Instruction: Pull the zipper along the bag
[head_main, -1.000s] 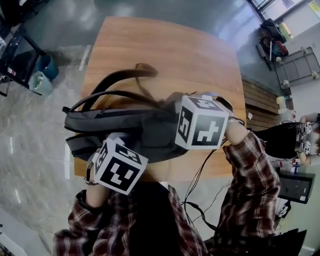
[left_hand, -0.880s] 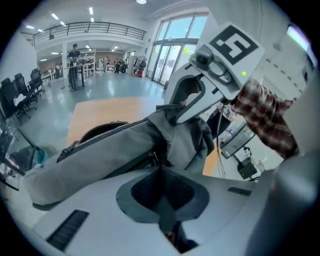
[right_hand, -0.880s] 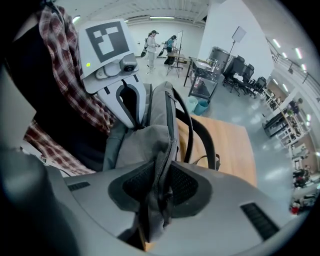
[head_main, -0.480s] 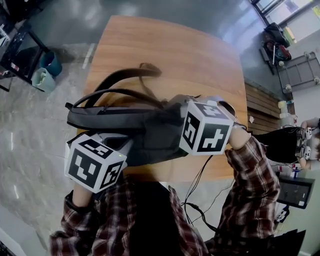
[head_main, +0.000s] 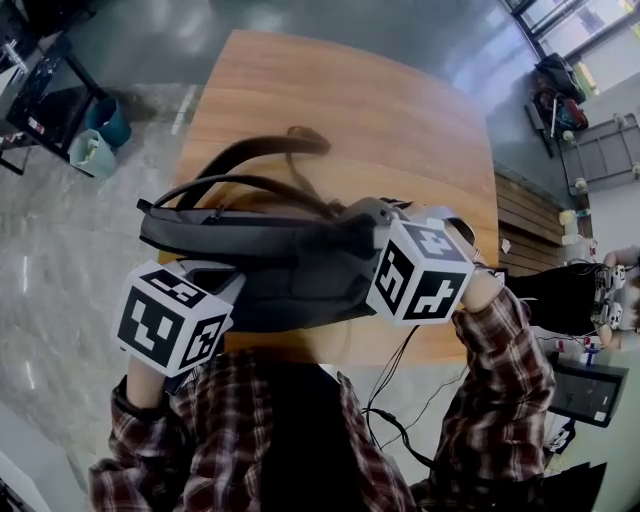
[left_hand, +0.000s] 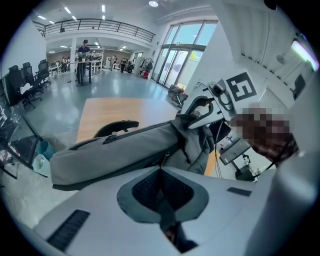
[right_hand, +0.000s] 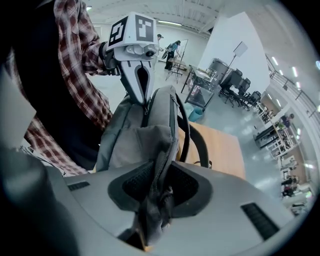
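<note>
A grey backpack (head_main: 290, 265) is seen from above, laid on its side along the near edge of a wooden table (head_main: 340, 100). Its length runs from left to right, and its dark straps (head_main: 250, 150) are curled toward the middle of the tabletop. The bag's left end is set at the table's left edge.

The left gripper (left_hand: 161, 170) is held at the bag's left end and angled downward, and is topped by a cube with black-and-white square markers (head_main: 170, 322). Its jaws are pressed together. A thin dark zipper pull (left_hand: 163, 161) hanging from the bag's seam is caught between their tips. In the left gripper view, the bag is shown stretching away from these jaws toward the other gripper.

The right gripper (right_hand: 159, 167) is placed at the bag's right end, and its own marker cube (head_main: 422, 272) is shown facing up. A bunched fold of the bag's grey fabric is pinched between its dark pads, and loose cloth is gathered down into the gap behind them.

Both grippers are held by a person in a plaid shirt (head_main: 500, 370) standing at the table's near side. A black cable (head_main: 400, 365) is trailed down from the right gripper.
</note>
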